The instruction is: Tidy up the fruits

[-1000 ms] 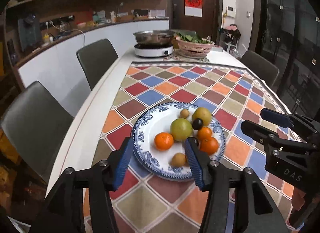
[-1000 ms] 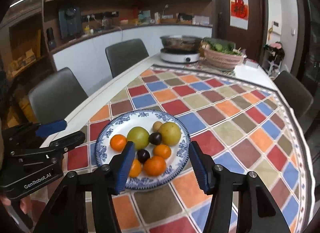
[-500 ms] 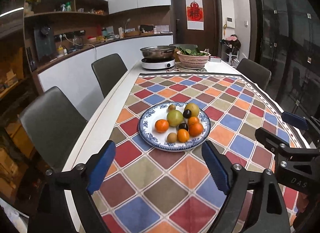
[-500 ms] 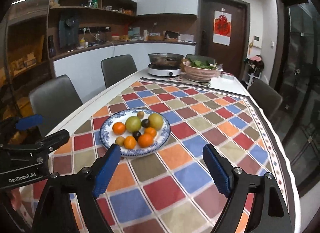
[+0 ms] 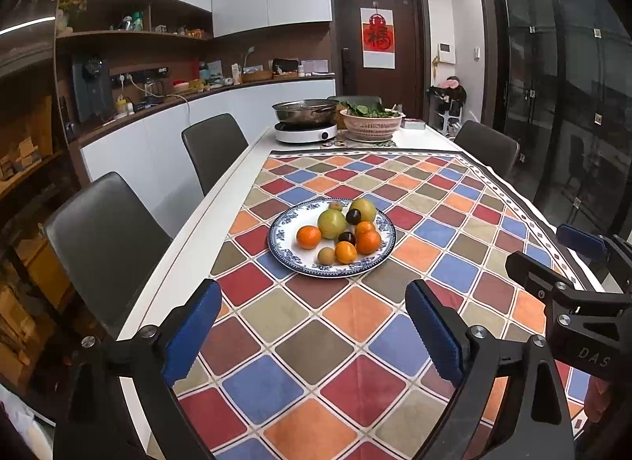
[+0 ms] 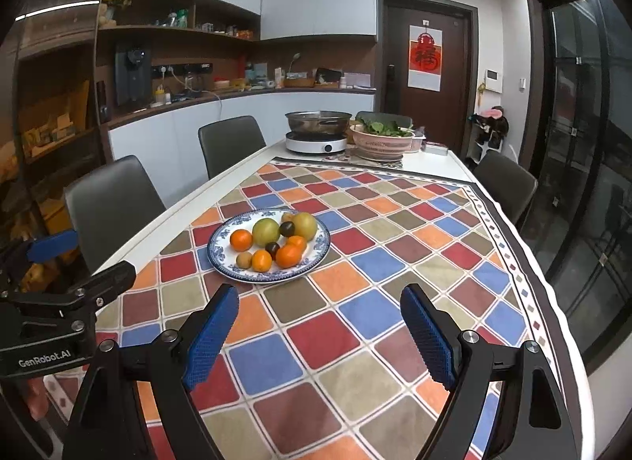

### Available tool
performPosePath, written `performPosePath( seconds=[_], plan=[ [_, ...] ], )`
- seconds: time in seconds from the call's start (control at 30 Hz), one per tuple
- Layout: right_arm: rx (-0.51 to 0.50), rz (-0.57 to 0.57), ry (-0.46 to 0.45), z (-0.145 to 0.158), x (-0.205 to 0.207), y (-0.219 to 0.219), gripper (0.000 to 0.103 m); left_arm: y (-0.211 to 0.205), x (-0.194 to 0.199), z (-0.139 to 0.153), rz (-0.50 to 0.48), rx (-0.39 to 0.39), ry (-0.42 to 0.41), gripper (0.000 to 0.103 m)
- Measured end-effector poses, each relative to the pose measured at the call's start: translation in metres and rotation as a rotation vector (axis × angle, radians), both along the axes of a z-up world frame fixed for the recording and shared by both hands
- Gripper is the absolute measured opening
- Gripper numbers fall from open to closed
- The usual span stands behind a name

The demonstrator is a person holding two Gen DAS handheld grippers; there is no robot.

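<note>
Blue-patterned plate [image 5: 278,250] lay near the table's left edge, holding the fruits [image 5: 343,229] in one cluster, apparently the sorted result. Left gripper [image 5: 312,335] hung short of it, empty, jaws opening wide; right gripper [image 6: 318,335] hung likewise, jaws parted and empty. Legible markings: "DAS" on one gripper body, "GenRobot.AI" on the other.

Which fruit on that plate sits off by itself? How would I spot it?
Find the blue-and-white plate on the checkered tablecloth. On its chair-side edge lies an orange mandarin, next to the big green fruit. The other oranges cluster together; this one sits alone.
</note>
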State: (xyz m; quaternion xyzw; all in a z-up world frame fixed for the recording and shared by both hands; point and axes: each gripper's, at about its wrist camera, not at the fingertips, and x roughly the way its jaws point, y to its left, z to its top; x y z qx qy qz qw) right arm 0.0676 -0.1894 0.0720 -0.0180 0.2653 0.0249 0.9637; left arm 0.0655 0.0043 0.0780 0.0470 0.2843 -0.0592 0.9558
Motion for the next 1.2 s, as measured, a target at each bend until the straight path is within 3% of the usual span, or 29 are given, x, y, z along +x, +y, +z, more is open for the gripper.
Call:
performPosePath(
  seconds=[0.47, 1.2],
  plan=[
    [-0.002, -0.006, -0.026, 0.002, -0.023, 0.001, 0.084, 0.000, -0.022, 0.006, 0.009, 0.003, -0.033, 0.103],
    [-0.003, -0.010, -0.012, -0.003, -0.033, -0.001, 0.084, 0.000, -0.030, 0.005, 0.035, 0.002, -0.042, 0.103]
  ],
)
